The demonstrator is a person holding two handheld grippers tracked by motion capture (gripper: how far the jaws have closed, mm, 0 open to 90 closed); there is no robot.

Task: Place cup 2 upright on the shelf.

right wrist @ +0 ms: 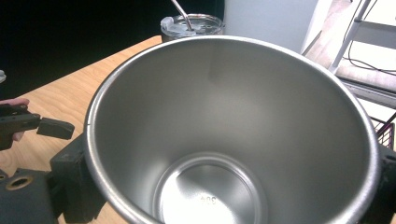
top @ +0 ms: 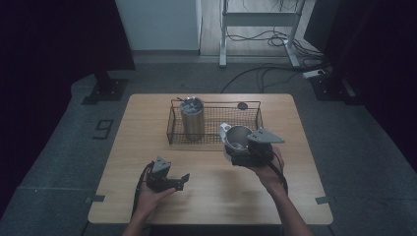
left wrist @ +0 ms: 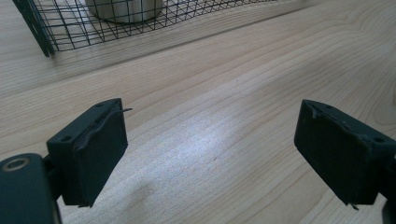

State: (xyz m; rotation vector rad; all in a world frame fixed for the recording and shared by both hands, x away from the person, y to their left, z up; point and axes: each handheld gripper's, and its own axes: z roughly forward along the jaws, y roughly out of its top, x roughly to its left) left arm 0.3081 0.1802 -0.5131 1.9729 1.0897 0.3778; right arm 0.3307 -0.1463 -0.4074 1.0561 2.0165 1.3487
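On the worktop (top: 206, 191), near the front edge of the wire basket (top: 215, 138), right gripper (top: 251, 150) pinches an empty stainless steel tumbler (top: 238, 137), jaws clamped on its outer wall from both sides. In the right gripper view the tumbler (right wrist: 233, 130) mouth opens straight at the camera, so it's held tipped toward the person, likely just to carry it, not to pour; inside is bare and dry-looking. Some stamped marks on the inner bottom, too small to read. No brand visible on the wall.

Left gripper (top: 177, 181) sits low over the worktop at front left, jaws spread, nothing between them; left gripper view shows bare wood grain between the two pads (left wrist: 95, 149). Reads as parked, free to help if needed.

A second tumbler (top: 192, 118) stands upright in the left part of the basket, clear lid on, a metal straw (right wrist: 183, 15) sticking up through the lid. Probably the basket is the collecting spot, so the held tumbler looks headed in beside it; the right part of the basket is free. A small dark round thing (top: 242, 105) lies on the worktop just behind the basket's back edge, can't tell what. Something white (top: 223, 130) sits just left of the held tumbler, possibly a lid, unclear.

No readable writing anywhere.
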